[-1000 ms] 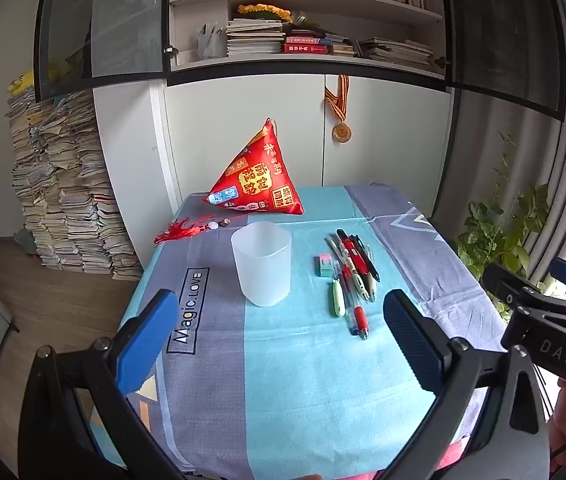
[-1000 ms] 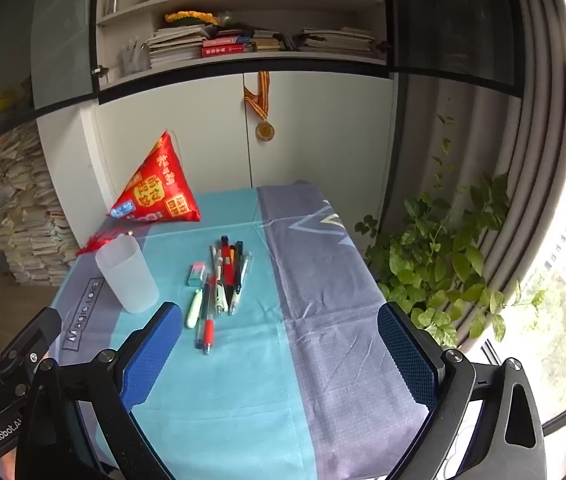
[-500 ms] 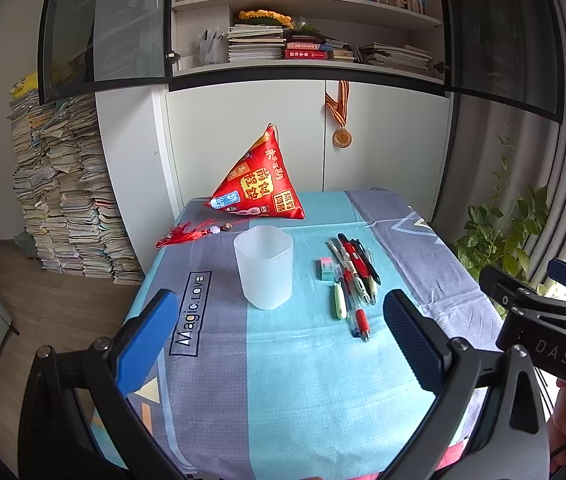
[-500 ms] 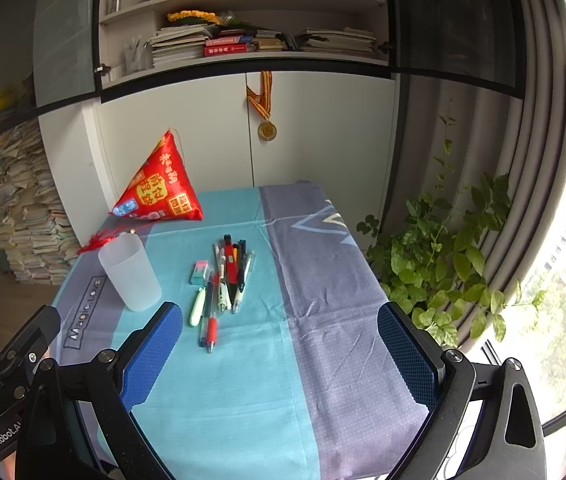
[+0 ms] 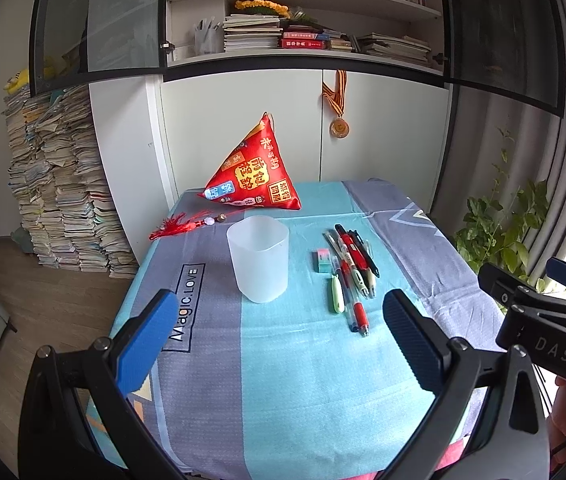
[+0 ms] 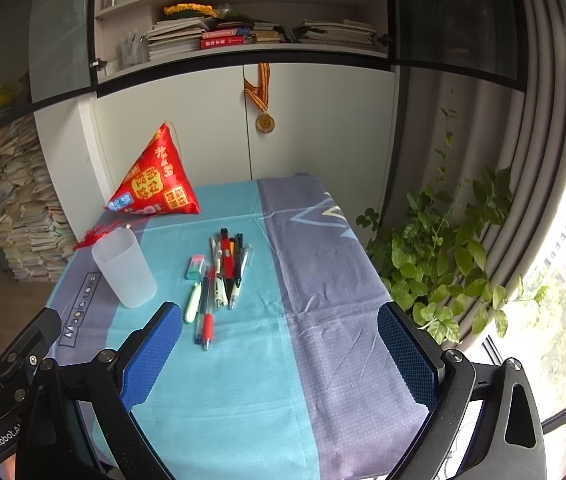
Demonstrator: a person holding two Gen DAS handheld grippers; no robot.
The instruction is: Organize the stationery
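A translucent white cup (image 5: 259, 264) (image 6: 124, 267) stands empty on the blue and grey tablecloth (image 5: 295, 360). To its right lies a bunch of pens (image 5: 353, 264) (image 6: 225, 266), with a small green eraser (image 5: 323, 261) (image 6: 195, 267) and a pale green capped item (image 5: 336, 294) (image 6: 192, 303) beside them. My left gripper (image 5: 279, 340) hovers open over the near part of the table, short of the cup. Facing the pens from the near right, my right gripper (image 6: 279, 354) is open too. Neither holds anything.
A red triangular pouch (image 5: 253, 176) (image 6: 154, 180) with a red tassel (image 5: 181, 226) sits at the table's far end, before white cabinets. Stacked books (image 5: 59, 188) stand on the floor to the left. A leafy plant (image 6: 443, 248) grows right of the table.
Both grippers have drawn back slightly and risen, so the table objects look a little smaller and lower. Nothing on the table has moved.
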